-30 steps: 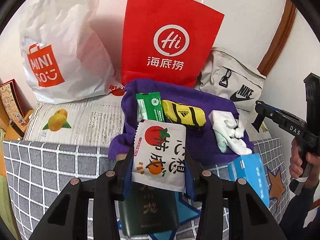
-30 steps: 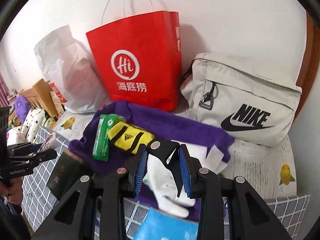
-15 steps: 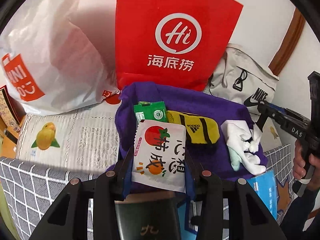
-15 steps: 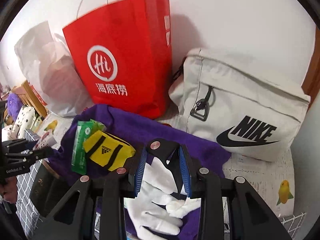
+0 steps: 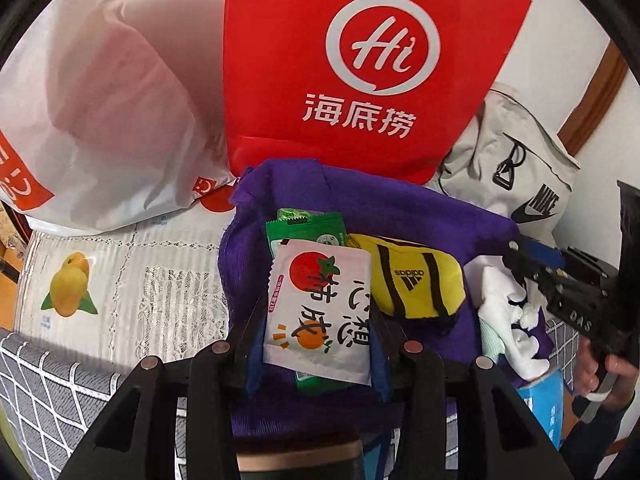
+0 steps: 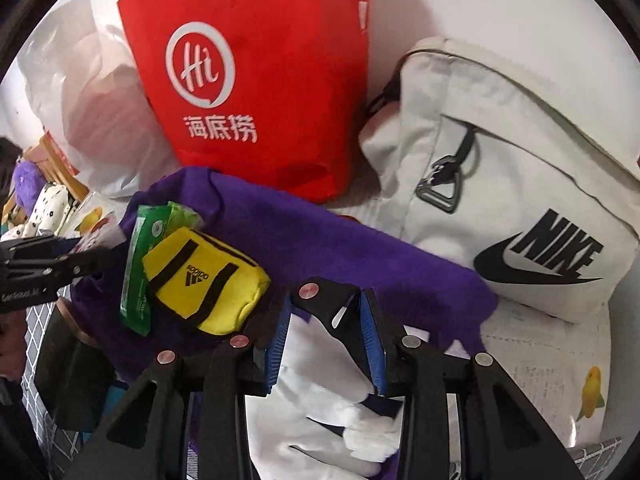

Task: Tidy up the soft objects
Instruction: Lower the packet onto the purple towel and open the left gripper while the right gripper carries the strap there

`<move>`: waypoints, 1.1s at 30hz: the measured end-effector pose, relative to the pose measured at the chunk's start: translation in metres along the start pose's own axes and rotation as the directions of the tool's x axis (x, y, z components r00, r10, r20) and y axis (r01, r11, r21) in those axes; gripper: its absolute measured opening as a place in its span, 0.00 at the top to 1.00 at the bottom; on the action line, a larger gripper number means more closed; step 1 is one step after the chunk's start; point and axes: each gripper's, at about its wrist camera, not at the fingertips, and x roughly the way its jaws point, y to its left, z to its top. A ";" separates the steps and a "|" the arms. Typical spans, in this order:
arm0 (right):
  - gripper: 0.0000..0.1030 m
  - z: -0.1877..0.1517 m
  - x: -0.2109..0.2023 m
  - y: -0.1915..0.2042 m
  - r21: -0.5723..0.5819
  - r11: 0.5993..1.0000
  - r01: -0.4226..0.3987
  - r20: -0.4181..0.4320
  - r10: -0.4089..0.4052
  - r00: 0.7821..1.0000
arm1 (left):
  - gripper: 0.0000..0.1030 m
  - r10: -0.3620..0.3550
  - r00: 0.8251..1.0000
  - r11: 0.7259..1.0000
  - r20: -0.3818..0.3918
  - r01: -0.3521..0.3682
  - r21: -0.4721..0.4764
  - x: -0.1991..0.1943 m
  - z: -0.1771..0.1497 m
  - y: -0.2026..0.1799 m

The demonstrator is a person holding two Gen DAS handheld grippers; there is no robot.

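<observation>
white glove (image 6: 320, 364) lies between the opening right gripper (image 6: 326, 344) fingers.

The red paper bag (image 5: 360, 72) at the top centre bears "Hi" in a white ring above "海底捞", the grey shoulder bag (image 6: 520, 184) at the right reads "NIKE" with a swoosh, the yellow pouch (image 5: 416, 280) says "adidas", and the black gripper handle (image 5: 580, 312) at the right edge shows "DAS".

Both wrist views look steeply down, close, sharing the purple cloth (image 5: 400, 216) and red bag (image 6: 256, 80)
</observation>
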 end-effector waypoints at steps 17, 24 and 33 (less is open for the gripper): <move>0.58 -0.006 0.019 0.011 -0.031 0.999 -0.036 -0.057 0.035 0.998 | 0.59 -0.010 0.999 1.000 -0.042 0.011 0.013 0.029 0.009 -0.008; 0.55 -0.008 0.026 0.016 -0.041 0.999 -0.017 -0.092 0.013 0.996 | 0.59 -0.022 0.998 1.000 -0.059 0.023 0.009 0.034 0.010 -0.011; 0.42 -0.012 0.011 0.015 -0.043 0.999 0.004 -0.086 -0.008 0.996 | 0.38 -0.033 0.998 0.998 -0.052 0.035 0.043 0.028 0.007 -0.025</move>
